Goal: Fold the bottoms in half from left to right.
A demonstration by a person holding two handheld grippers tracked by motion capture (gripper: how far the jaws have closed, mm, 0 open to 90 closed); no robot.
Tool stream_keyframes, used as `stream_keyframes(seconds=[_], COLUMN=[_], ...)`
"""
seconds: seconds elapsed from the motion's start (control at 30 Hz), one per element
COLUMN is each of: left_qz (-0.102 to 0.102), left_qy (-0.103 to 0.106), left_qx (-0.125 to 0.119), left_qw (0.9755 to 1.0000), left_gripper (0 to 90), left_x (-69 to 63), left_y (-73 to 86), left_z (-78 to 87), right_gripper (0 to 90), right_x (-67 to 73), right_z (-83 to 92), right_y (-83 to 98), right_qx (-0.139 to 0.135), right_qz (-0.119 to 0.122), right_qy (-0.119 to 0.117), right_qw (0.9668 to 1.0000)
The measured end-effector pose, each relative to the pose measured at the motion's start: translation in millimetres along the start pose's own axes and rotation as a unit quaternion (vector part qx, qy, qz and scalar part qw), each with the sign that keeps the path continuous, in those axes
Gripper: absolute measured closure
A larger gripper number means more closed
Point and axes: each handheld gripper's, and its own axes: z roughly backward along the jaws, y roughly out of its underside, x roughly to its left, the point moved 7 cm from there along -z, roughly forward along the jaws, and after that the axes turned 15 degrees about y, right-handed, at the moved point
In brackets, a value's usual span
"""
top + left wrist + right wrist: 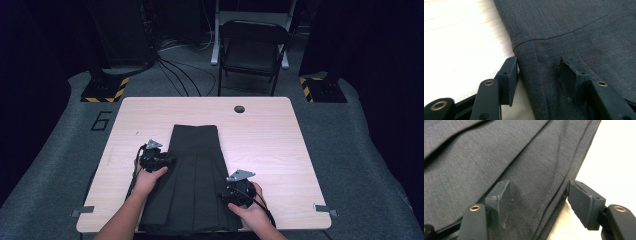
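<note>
A dark grey pleated skirt [192,180] lies flat on the light wooden table [280,150], its narrow waistband toward twelve o'clock and its wide hem hanging at the near edge at six. It fills the middle of the near half of the tabletop.

At the skirt's nine o'clock side sits the left gripper [167,161], at the seam where the waistband meets the pleats. In the left gripper view the skirt [574,32] has its side edge running down between the two jaws: one jaw stands on bare table [461,45] just beside the edge, the other rests on the cloth. The jaws are spread, not pressing the fabric.

At the skirt's four o'clock side, nearer the hem, is the right gripper [231,192]. In the right gripper view the layered edge of the skirt [499,152] lies between the jaws, one jaw on the cloth, the other just outside the edge over the table [616,157]. These jaws too stand apart, released.

Beyond the table at twelve o'clock stands a folding chair [252,47].
</note>
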Motion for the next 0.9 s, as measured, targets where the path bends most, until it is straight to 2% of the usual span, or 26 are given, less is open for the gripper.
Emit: stream_keyframes(seconds=[0.07,0.17,0.2,0.33,0.37,0.47,0.57,0.67,0.7,0.77,0.9], left_qz=[0.002,0.0,-0.002,-0.006,-0.005,-0.007,-0.001,0.003,0.012,0.015,0.013], left_qy=[0.001,0.001,0.001,0.0,0.0,0.003,0.009,0.013,0.016,0.017,0.017], left_qx=[-0.004,-0.003,-0.004,-0.012,-0.017,-0.018,-0.021,-0.024,-0.032,-0.028,-0.021], left_qw=[1.0,1.0,1.0,0.9999,0.9998,0.9998,0.9997,0.9996,0.9993,0.9993,0.9996], left_gripper=[49.2,49.5,49.7,50.5,50.7,52.0,54.8,59.6,61.5,65.3,72.8], left_x=[-0.5,-0.4,-0.2,0.1,0.0,-0.2,-1.1,-2.3,-3.3,-4.0,-9.4], left_y=[-0.3,-0.1,-0.1,0.6,0.7,1.3,1.9,2.5,2.1,2.2,1.6], left_z=[-0.6,-0.5,-0.5,-0.8,-1.3,-1.0,-0.9,-1.0,-1.8,-1.3,-2.6], right_gripper=[34.1,33.2,32.9,34.1,35.1,42.0,50.9,63.0,66.8,75.5,82.2], right_x=[-0.6,-0.8,-2.9,-2.2,-2.8,-0.5,2.2,4.7,5.0,5.3,3.2], right_z=[-1.1,-1.9,-2.7,-3.4,-3.1,-2.1,-0.4,-0.1,0.3,1.4,1.4], right_y=[0.3,1.3,1.8,2.0,2.4,2.3,2.4,1.6,1.7,1.0,-0.1], right_qx=[0.0,0.005,0.005,0.0,0.0,-0.004,-0.002,-0.006,-0.005,-0.006,-0.007], right_qz=[0.003,-0.008,-0.002,-0.015,-0.008,-0.003,-0.009,-0.011,-0.01,-0.004,0.004], right_qy=[0.0,-0.005,-0.005,-0.007,-0.006,-0.013,-0.026,-0.038,-0.041,-0.043,-0.047], right_qw=[1.0,0.9999,1.0,0.9999,0.9999,0.9999,0.9996,0.9992,0.9991,0.9991,0.9989])
